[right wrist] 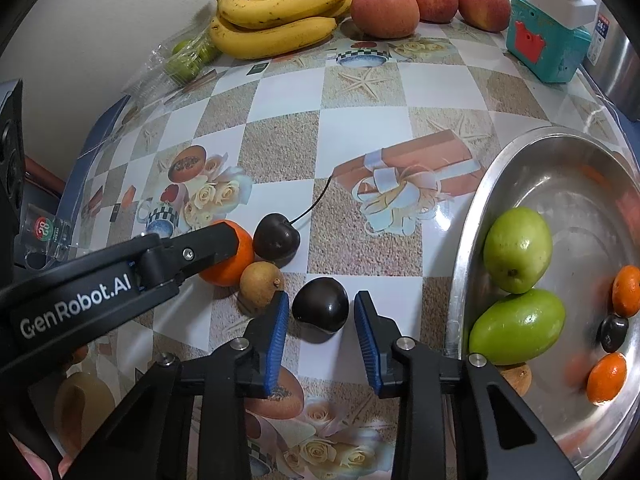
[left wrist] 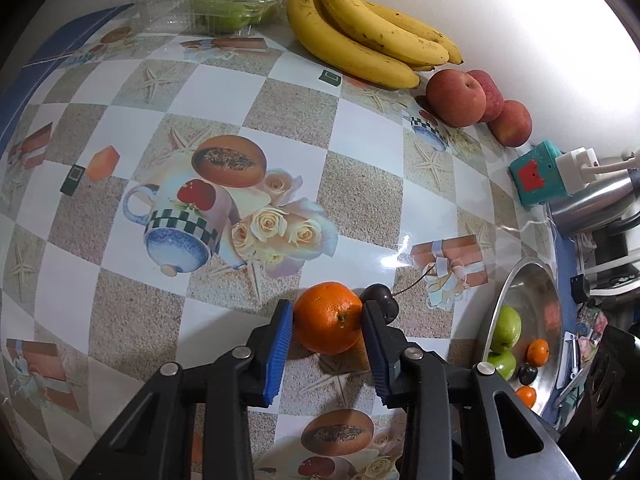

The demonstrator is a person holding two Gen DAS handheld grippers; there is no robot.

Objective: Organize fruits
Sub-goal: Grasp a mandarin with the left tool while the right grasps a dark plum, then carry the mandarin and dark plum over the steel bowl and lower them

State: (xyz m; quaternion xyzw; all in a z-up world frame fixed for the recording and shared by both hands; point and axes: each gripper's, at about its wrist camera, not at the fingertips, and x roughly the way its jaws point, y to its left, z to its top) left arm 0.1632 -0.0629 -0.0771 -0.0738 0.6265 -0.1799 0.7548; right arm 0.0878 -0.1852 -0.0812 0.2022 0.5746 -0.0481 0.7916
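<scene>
**On the checked tablecloth, two grippers at two small fruits**

Behind the left gripper (left wrist: 327, 318) a dark cherry (left wrist: 379, 301) is half hidden by the right-hand finger; only its top and its thin stem show. In the right wrist view a brown fruit (right wrist: 517, 378) peeps out behind the gripper's own arm, cut off and hard to name. Green fruits in a clear plastic box (left wrist: 224, 6) at the far edge are blurred by the wrapping.

Bananas (left wrist: 360, 36) and three red apples (left wrist: 456, 98) lie along the wall, with a teal toy box (left wrist: 536, 178) beside them. A steel bowl (right wrist: 520, 160) at the right holds two green fruits (right wrist: 518, 254), small oranges and a dark one. A tan round fruit (right wrist: 262, 284) sits just beside the left finger of the right gripper (right wrist: 321, 312).

Both grippers tilt steeply down at the table. The left one's blue pads press on an orange (left wrist: 329, 318), gripping it. The right one's jaws flank a dark plum (right wrist: 321, 310) on the cloth, with a narrow gap showing at each side.
</scene>
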